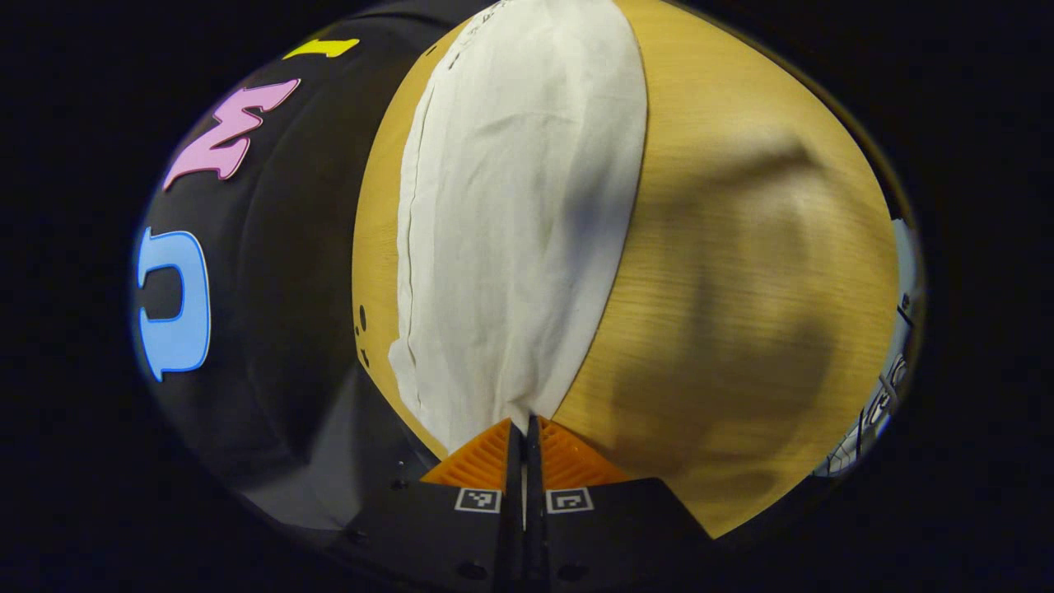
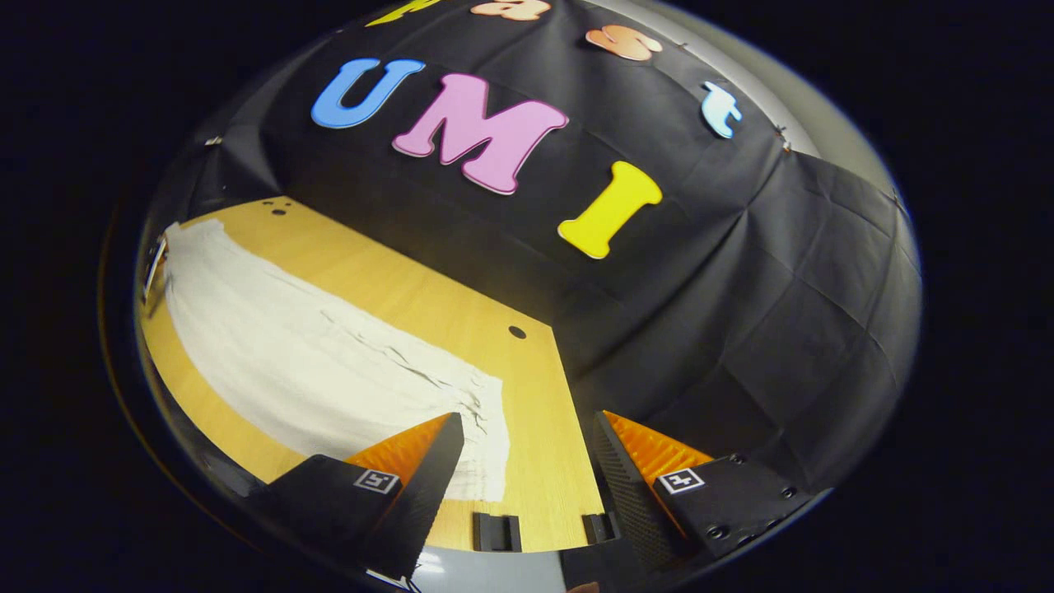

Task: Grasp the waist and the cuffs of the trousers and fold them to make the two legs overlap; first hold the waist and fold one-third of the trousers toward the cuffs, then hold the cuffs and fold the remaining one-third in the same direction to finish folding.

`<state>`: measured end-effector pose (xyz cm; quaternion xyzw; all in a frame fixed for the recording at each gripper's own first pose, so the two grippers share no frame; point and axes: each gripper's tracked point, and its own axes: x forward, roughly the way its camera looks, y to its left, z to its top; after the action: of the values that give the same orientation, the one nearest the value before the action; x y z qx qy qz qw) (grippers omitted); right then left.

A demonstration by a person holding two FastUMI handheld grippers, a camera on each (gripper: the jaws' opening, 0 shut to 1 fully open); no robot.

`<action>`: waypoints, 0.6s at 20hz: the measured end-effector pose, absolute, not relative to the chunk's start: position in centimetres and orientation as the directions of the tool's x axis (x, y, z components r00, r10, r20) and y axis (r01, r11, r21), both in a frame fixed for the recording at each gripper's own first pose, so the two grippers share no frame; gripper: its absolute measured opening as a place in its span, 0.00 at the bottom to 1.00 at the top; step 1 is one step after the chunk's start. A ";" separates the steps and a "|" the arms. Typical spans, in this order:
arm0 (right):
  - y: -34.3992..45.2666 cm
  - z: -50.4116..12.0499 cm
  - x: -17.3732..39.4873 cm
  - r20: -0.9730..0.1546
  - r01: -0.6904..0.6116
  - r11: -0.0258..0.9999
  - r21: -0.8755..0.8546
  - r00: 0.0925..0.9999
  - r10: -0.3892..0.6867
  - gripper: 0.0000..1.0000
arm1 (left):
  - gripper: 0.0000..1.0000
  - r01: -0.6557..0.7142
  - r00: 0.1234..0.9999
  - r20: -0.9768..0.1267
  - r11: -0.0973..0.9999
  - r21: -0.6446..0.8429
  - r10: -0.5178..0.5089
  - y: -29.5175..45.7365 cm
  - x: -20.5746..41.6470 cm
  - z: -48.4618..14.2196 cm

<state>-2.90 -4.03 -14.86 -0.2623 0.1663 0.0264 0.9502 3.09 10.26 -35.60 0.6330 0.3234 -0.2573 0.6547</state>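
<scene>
Below, in the left gripper view, the left gripper [image 1: 524, 428] has its fingers pressed together on the near end of the white trousers [image 1: 519, 222], which stretch away, laid flat along the wooden table [image 1: 741, 329]. Meanwhile, in the right gripper view, the right gripper [image 2: 527, 428] stands wide apart, holding nothing, just beside the trousers' gathered end near the table's edge.

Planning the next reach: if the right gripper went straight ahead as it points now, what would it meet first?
Probably the wooden table edge between its open fingers, the trousers lying just left; depth is unclear.
</scene>
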 end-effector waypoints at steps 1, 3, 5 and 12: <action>-3.8 -16.3 -2.6 -0.354 -0.186 0.831 -0.525 0.935 -0.014 0.98 | 0.09 0.755 0.645 -0.760 0.089 0.650 0.079 10.4 3.1 -35.7; -3.7 -19.3 -2.2 -0.410 -0.293 0.750 -0.593 0.911 0.032 0.97 | 0.06 0.767 0.629 -0.773 0.094 0.635 0.089 10.3 3.2 -35.7; -3.8 -22.6 -2.0 -0.472 -0.396 0.662 -0.636 0.879 0.072 0.97 | 0.06 0.772 0.625 -0.775 0.070 0.632 0.093 10.1 3.1 -35.6; -4.1 -30.1 -3.0 -0.630 -0.645 0.352 -0.678 0.757 0.174 0.96 | 0.06 0.785 0.611 -0.785 0.048 0.618 0.100 10.3 3.1 -35.7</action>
<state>-3.02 -4.08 -30.09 -0.5065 0.2327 0.2596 0.7886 3.10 10.27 -35.71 0.6350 0.3486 -0.2697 0.6344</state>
